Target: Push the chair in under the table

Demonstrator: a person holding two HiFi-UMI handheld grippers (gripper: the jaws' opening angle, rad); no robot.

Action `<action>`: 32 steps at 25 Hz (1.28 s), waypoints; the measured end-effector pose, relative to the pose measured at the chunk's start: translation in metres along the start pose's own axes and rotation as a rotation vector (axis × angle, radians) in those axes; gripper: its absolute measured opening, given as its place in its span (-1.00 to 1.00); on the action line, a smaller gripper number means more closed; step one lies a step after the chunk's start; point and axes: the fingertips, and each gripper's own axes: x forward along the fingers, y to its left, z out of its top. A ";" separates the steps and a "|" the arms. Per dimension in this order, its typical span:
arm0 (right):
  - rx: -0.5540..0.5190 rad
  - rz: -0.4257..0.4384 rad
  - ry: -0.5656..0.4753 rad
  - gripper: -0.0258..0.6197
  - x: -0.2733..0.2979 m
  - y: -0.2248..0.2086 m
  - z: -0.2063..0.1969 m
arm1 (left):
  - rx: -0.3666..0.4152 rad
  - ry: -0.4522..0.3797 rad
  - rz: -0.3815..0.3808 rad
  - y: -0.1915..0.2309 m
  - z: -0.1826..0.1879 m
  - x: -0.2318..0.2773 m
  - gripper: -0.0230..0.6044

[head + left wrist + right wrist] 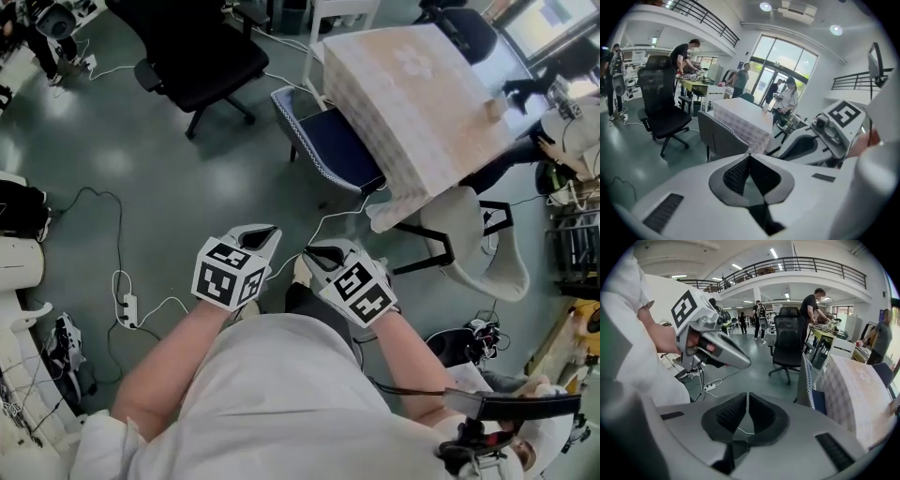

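The chair (328,145) has a dark blue seat and a grey back with white trim. Its seat sits partly beneath the table (412,103), which wears a pale patterned cloth. Both grippers hover close to my body, well short of the chair and touching nothing. My left gripper (267,232) is shut and empty, its pads meeting (749,157). My right gripper (314,253) sits beside it, its jaws together with nothing between them (748,399). The left gripper view shows the chair (722,138) and table (740,117) ahead. In the right gripper view the chair (806,380) stands right of centre.
A black office chair (202,52) stands on the grey floor left of the table. A white shell chair (473,248) sits at the table's near right side. A power strip (128,309) and cables lie on the floor at left. People stand at desks far behind.
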 end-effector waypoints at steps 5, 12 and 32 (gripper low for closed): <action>-0.033 0.028 -0.008 -0.85 0.014 0.058 0.015 | 0.052 0.063 -0.067 -0.010 -0.055 -0.058 -0.89; -0.059 0.050 -0.037 -0.86 0.028 0.131 0.028 | 0.038 0.060 -0.081 -0.009 -0.112 -0.128 -0.89; -0.117 0.039 -0.054 -0.88 0.021 0.189 0.037 | -0.005 0.033 -0.058 0.001 -0.154 -0.177 -0.89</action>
